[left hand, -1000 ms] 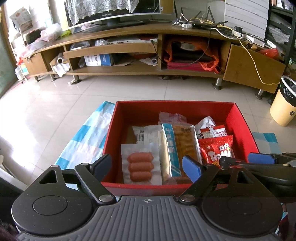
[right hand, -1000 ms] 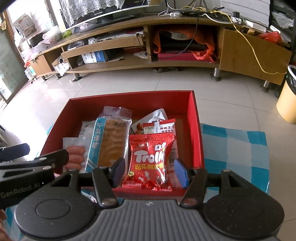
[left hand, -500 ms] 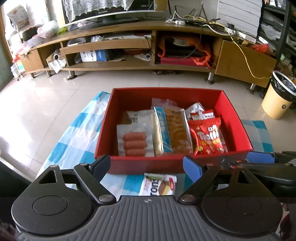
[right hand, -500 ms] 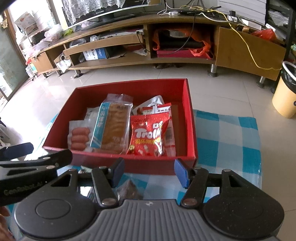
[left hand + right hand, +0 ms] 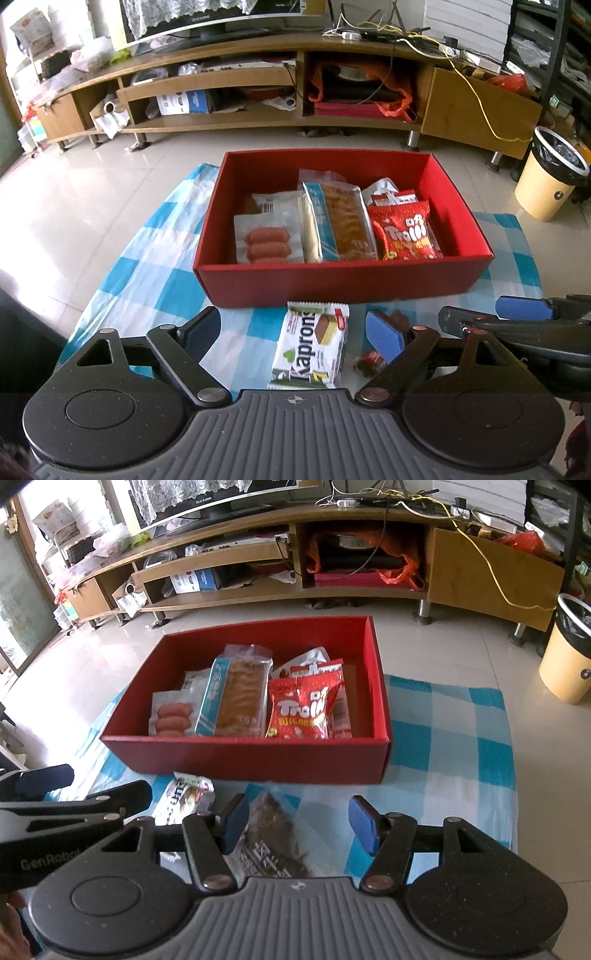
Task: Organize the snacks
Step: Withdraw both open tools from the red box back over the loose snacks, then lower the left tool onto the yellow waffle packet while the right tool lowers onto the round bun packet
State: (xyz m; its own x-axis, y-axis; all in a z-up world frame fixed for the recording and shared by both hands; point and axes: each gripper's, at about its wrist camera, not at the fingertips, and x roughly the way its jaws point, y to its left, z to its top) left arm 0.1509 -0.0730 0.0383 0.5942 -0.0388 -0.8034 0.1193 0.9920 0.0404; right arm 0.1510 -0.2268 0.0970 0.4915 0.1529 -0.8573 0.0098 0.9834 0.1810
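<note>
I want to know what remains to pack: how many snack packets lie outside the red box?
2. The Kaprons wafer pack lies on the cloth before the red box; a clear bag of dark snack lies to its right. Others may be hidden.

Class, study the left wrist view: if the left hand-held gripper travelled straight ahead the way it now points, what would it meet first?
Probably the Kaprons wafer pack, lying on the checked cloth between the open fingers of the left hand-held gripper. Beyond it stands the red box. Height above the cloth is unclear.
</note>
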